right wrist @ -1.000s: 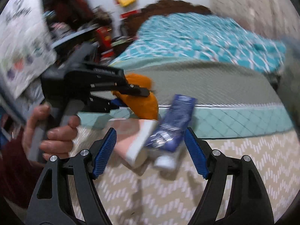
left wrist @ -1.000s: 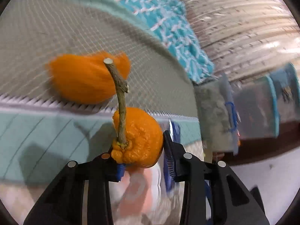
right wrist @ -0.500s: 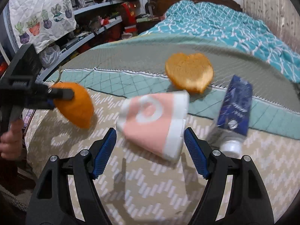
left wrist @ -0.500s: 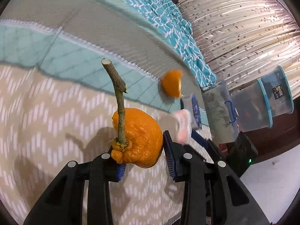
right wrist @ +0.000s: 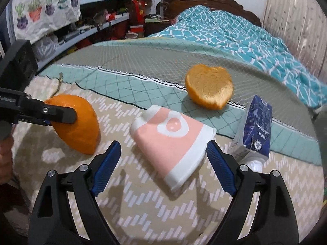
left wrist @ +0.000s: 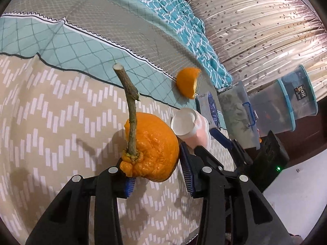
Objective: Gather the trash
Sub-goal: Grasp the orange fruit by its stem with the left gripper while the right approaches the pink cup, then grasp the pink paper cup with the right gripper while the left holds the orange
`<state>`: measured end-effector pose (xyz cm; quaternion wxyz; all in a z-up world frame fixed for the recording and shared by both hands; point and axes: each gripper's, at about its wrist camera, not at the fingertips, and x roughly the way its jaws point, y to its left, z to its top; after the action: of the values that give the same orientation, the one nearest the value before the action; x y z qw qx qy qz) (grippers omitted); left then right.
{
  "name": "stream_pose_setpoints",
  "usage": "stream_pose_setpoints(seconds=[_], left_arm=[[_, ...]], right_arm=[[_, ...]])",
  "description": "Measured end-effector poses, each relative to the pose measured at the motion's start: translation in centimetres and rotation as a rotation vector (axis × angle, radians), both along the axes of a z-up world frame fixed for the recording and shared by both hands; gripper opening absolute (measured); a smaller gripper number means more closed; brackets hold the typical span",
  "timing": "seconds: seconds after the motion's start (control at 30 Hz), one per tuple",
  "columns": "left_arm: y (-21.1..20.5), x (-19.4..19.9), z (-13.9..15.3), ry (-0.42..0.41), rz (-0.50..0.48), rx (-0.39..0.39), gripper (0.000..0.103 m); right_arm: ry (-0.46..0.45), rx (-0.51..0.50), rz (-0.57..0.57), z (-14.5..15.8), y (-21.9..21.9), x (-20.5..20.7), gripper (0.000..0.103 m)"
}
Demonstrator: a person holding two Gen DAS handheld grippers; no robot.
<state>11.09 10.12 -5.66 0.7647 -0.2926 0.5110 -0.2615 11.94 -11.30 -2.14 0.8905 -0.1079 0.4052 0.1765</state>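
Orange peel (left wrist: 152, 146) with twig stem (left wrist: 128, 110) clamped in left gripper (left wrist: 157, 173); right gripper (right wrist: 161, 165) spread wide about a pink cup (right wrist: 173, 138).
Cup lies on its side on the bedspread (right wrist: 143, 208); second peel (right wrist: 209, 86) at 1 o'clock, blue tube (right wrist: 255, 130) at 3 o'clock, held peel at 9 o'clock.

Blue carton's (right wrist: 255, 130) small print unreadable; person's hand (right wrist: 6, 159) cropped at frame edge.
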Motion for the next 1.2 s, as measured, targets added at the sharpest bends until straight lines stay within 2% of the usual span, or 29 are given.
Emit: stream_pose_setpoints(seconds=[0.13,0.17,0.2,0.23,0.27,0.33,0.47,0.6,0.73,1.0,1.2], left_arm=[[0.1,-0.1,0.0,-0.002,0.001,0.001,0.037],[0.1,-0.2,-0.1,-0.003,0.001,0.004,0.037],[0.0,-0.3,0.0,-0.006,-0.001,0.008,0.037],[-0.1,-0.4,0.0,-0.009,-0.004,0.011,0.037],[-0.2,-0.5,0.1,-0.011,-0.008,0.011,0.037],[-0.7,-0.6,0.5,-0.018,-0.024,-0.005,0.036],[-1.6,-0.8,1.3,-0.043,-0.053,-0.006,0.036],[-2.9,-1.0,1.7,-0.048,-0.086,-0.001,0.036],[-4.2,-1.0,1.6,-0.040,-0.111,0.013,0.036],[-6.7,-1.3,1.4,-0.037,-0.157,0.050,0.036],[-8.3,-1.8,1.1,-0.034,-0.187,0.078,0.036]], right_arm=[[-0.005,-0.117,0.022,-1.4,0.6,1.6,0.087],[-0.006,-0.139,0.029,-1.7,0.8,1.9,0.081],[-0.004,-0.158,0.033,-1.8,0.9,1.9,0.058],[0.016,-0.177,0.036,-1.9,1.0,2.1,0.042],[0.021,-0.159,0.029,-1.6,0.9,2.0,0.031],[0.020,-0.070,0.030,-0.2,0.3,1.1,0.023],[-0.016,0.060,0.040,2.7,-0.5,-1.7,0.023],[0.030,0.241,0.026,4.3,-3.1,-3.8,0.023],[0.083,0.363,-0.032,4.1,-6.1,-5.0,0.023],[0.130,0.399,-0.131,1.5,-9.5,-7.4,0.023],[0.146,0.423,-0.152,0.6,-10.4,-7.7,0.023]])
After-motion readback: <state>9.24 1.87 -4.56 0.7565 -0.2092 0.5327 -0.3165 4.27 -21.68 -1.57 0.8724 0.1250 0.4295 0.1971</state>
